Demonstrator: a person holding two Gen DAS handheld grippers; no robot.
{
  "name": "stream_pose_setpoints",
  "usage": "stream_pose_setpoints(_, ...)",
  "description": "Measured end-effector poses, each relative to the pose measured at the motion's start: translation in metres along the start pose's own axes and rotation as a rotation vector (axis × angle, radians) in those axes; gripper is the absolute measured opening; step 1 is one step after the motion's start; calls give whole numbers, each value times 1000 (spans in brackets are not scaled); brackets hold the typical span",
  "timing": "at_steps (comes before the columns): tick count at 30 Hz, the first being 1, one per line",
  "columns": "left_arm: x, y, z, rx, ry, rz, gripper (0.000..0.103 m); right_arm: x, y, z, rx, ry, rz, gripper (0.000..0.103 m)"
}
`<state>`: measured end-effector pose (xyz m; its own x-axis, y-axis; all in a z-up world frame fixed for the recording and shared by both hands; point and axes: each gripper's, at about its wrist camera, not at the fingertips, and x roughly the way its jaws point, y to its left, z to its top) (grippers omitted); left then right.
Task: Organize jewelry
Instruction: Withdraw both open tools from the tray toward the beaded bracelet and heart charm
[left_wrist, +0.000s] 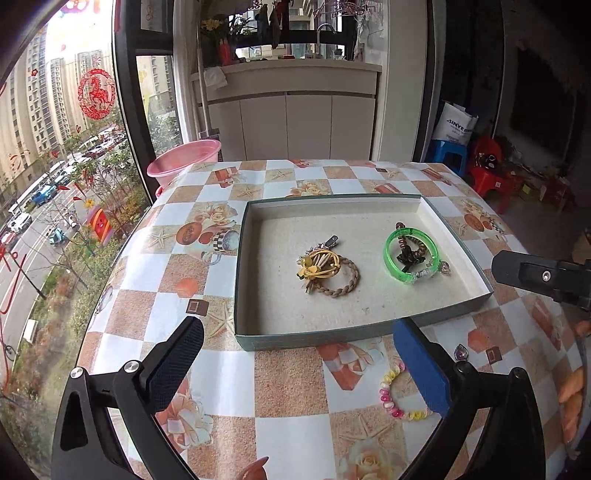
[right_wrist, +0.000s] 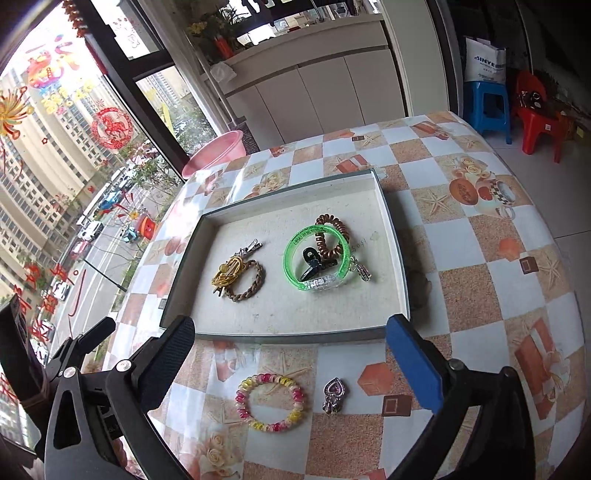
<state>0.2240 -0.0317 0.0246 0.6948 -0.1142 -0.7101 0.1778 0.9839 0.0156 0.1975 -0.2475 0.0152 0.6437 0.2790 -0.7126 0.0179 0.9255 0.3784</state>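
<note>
A shallow grey box tray lies on the checked tablecloth. Inside it lie a yellow flower clip on a braided band, and a green bangle around a brown coil tie and a black clip. A pink-and-yellow spiral bracelet and a heart pendant lie on the cloth in front of the tray. My left gripper and right gripper both stand open and empty above the tray's near edge.
A pink basin sits beyond the table's far left edge by the big window. White cabinets stand behind the table. A blue stool and a red chair are on the floor at the far right.
</note>
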Motion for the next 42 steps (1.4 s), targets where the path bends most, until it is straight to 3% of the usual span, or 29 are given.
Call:
stream_pose_setpoints(12,-29,-6,-44,18,11,9,103,-38,11,-37,-31,-1,13,103)
stream_pose_setpoints(23,-8,-14,-74,-12,117,-26,103,-45,-6,-79,-69,83,-52,103)
stream_pose_setpoints(32,17,-27,-64,15,159,-46,103,-23,-27,-86,-81,131,-166,103)
stream_pose_setpoints(39,39,-40,-57,43,183,-38,103,-7,-26,-91,-141,150,-199,102)
stream_pose_setpoints(42,47,-43,-56,50,193,-40,103,-1,-24,-93,-170,156,-210,90)
